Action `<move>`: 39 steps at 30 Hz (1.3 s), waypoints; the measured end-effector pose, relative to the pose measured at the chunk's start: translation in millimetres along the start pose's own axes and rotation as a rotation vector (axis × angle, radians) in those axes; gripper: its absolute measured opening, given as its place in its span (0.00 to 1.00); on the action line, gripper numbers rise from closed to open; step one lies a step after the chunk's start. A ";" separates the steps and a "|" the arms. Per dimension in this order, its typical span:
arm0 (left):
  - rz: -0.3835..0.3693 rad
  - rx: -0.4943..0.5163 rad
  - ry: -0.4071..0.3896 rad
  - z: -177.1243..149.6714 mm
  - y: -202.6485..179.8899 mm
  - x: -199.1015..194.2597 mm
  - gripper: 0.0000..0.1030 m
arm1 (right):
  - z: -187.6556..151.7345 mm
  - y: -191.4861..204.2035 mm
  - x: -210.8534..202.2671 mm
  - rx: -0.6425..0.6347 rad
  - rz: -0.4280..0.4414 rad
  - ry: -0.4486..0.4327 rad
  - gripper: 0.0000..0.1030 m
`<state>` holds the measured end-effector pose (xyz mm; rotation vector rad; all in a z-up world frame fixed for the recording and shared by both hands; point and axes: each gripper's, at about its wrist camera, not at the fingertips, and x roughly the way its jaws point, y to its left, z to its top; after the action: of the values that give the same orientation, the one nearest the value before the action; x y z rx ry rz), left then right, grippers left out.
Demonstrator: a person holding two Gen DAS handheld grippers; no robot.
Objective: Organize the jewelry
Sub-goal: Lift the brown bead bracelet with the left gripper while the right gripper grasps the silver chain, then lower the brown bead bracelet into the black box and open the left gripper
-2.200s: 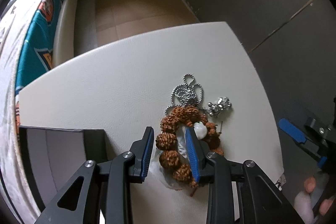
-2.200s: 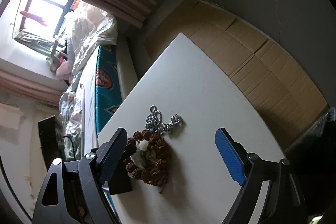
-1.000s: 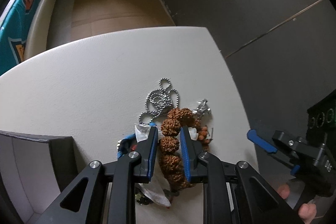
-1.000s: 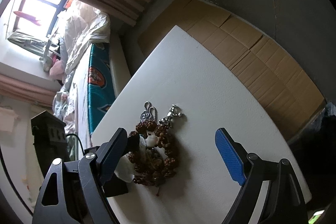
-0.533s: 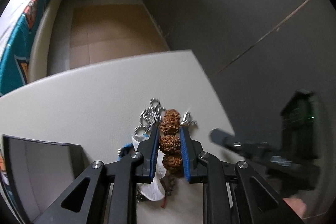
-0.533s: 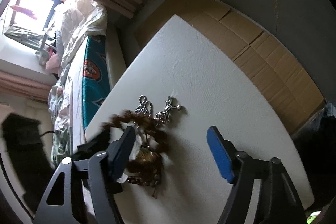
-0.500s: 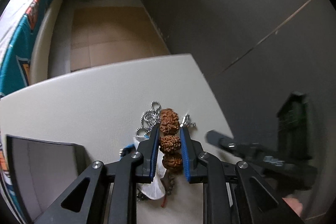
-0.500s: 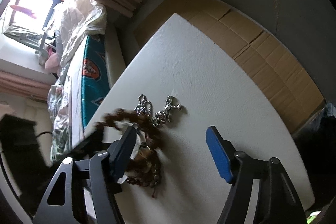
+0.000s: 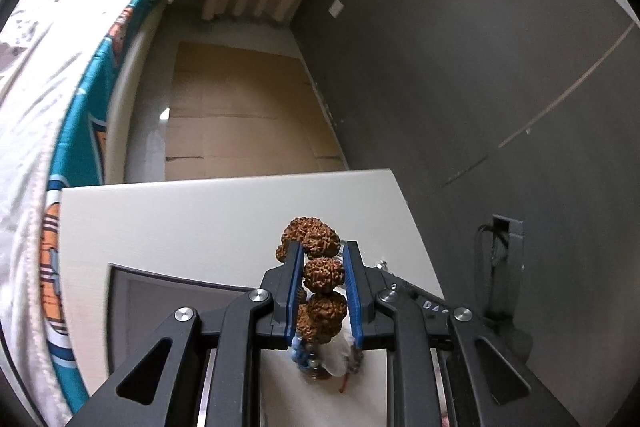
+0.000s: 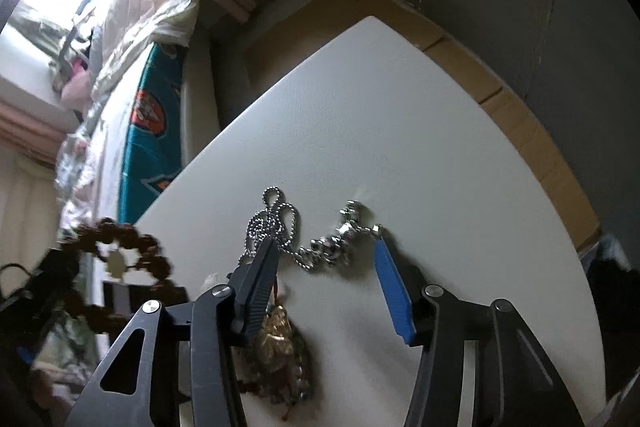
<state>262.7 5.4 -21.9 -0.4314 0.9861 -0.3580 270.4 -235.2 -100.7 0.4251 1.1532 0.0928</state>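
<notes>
On the white counter (image 10: 420,131), near its right edge in the right wrist view: one silver ball chain (image 10: 276,223), lying in loose loops, and one silver charm cluster (image 10: 340,239) just beside it, the two joined by a run of chain.

Item, right gripper (image 10: 326,263): black fingers with blue pads, pointing down at the silver pieces. Its jaws have just been closing and stand about half apart. The left finger tip (image 10: 266,259) lies over the chain's lower loops; the blue pad (image 10: 390,283) sits just right of the charm cluster. The chain and charm lie between the fingers, flat on the counter; a firm pinch cannot be told.

Item, left gripper (image 9: 322,267): fingers drawn narrow and clamped on a brown bead bracelet (image 9: 322,273). Three large rough seed beads sit in a column between the blue pads, the top one above the tips. In the right wrist view the same bracelet (image 10: 124,251) hangs as a blurred ring at the left, clear of the counter.

Item, remaining heap (image 10: 280,343): a gold-toned piece with small beads and a white scrap, on the counter beneath the right gripper's left finger.

Item, dark grey box (image 9: 160,291): open, on the counter left of the left gripper.

Beyond: bed with teal cover (image 9: 80,131), cardboard-covered floor (image 9: 240,115).
</notes>
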 end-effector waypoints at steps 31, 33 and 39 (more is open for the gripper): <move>0.026 -0.094 -0.230 -23.7 41.7 -131.7 0.20 | -12.5 93.6 -201.9 -0.260 0.104 -0.352 0.17; 0.024 -0.097 -0.239 -23.7 45.1 -137.0 0.20 | -9.1 111.6 -223.5 -0.298 0.096 -0.390 0.17; 0.014 -0.115 -0.258 -23.8 57.0 -147.5 0.20 | -2.1 159.6 -269.9 -0.378 0.065 -0.471 0.17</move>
<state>173.0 120.3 44.0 -0.5603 0.7598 -0.2264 180.6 -165.6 191.5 0.1346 0.6378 0.2495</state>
